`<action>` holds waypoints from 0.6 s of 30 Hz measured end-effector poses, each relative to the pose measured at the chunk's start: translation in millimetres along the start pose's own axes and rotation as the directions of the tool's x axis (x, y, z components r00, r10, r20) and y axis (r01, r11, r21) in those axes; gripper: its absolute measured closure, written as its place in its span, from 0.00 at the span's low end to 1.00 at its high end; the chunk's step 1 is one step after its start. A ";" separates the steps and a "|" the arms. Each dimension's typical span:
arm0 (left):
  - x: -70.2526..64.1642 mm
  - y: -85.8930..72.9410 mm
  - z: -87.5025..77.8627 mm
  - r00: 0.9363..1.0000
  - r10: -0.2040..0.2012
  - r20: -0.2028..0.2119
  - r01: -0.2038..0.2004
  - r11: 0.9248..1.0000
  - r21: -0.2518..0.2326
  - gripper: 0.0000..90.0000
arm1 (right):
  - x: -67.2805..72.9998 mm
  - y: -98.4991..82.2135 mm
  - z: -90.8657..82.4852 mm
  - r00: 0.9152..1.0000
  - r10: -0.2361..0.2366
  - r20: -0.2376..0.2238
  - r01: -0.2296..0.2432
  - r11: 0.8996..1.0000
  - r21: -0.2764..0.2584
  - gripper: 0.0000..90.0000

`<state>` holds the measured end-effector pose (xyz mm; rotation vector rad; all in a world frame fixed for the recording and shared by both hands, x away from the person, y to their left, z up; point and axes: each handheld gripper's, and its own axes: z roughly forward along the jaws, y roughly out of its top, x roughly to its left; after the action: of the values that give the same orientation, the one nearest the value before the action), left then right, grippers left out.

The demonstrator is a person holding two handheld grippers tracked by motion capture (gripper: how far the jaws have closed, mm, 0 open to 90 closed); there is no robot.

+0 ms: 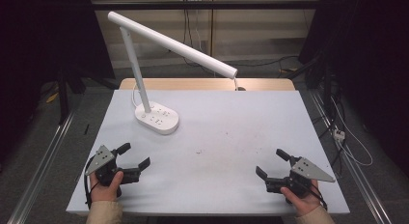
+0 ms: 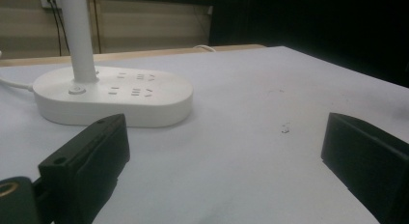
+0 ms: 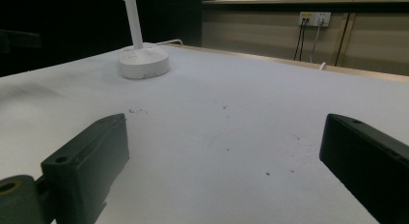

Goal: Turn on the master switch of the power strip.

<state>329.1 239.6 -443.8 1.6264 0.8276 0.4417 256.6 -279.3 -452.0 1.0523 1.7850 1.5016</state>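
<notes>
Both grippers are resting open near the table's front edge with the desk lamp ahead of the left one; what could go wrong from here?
1. The desk lamp is top-heavy: its long head reaches far past the base, so a push on the post might tip it.
2. Its cord trails off the back; moving the lamp could snag it.
3. The left gripper and right gripper sit near the table's front edge.

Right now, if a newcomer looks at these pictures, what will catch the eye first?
The white desk lamp stands at the table's far left, its long head slanting down to the right above the pale table. At the near edge, the left gripper and the right gripper rest with open, empty jaws.
</notes>
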 end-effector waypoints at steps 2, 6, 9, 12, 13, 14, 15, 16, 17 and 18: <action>0.3 0.7 0.7 1.000 0.002 -0.005 -0.002 1.000 0.001 0.03 | 0.3 -0.1 -0.2 1.000 -0.003 0.000 0.003 1.000 0.001 0.03; 0.1 3.6 4.2 1.000 0.007 -0.005 -0.007 1.000 0.001 0.03 | 0.0 0.0 -1.0 1.000 -0.004 0.001 0.004 1.000 -0.001 0.03; 1.2 6.4 7.6 1.000 0.006 -0.005 -0.006 1.000 -0.001 0.03 | -0.3 0.0 -1.4 1.000 -0.004 0.004 0.004 1.000 0.000 0.03; 3.1 8.6 12.4 1.000 0.010 -0.013 -0.010 1.000 0.004 0.03 | 0.1 0.4 -1.8 1.000 -0.004 0.005 0.004 1.000 0.001 0.03; 3.9 9.3 13.8 1.000 0.013 -0.019 -0.013 1.000 0.008 0.03 | 0.1 0.5 -2.1 1.000 -0.004 0.006 0.004 1.000 0.001 0.03; 4.8 9.9 15.4 1.000 0.009 -0.024 -0.009 1.000 0.005 0.03 | 0.1 0.6 -2.4 1.000 -0.003 0.005 0.003 1.000 0.001 0.03; 5.4 10.2 16.7 1.000 0.001 -0.024 -0.001 1.000 0.003 0.03 | 0.1 0.8 -2.7 1.000 -0.002 0.006 0.002 1.000 0.000 0.03; 7.1 10.7 18.6 1.000 -0.003 -0.027 0.004 1.000 0.005 0.03 | -0.3 0.8 -2.8 1.000 -0.008 0.008 0.008 1.000 -0.001 0.03; 8.1 10.9 19.5 0.999 -0.002 -0.032 0.003 1.000 0.005 0.03 | -0.4 0.9 -2.9 1.000 -0.009 0.006 0.009 1.000 -0.002 0.03; 9.6 11.2 21.4 0.999 -0.006 -0.040 0.007 1.000 0.010 0.03 | -0.4 0.9 -3.0 1.000 -0.009 0.006 0.009 1.000 -0.001 0.03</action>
<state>353.3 231.2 -439.4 1.6279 0.8661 0.4680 254.5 -281.1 -450.5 1.0462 1.7820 1.4921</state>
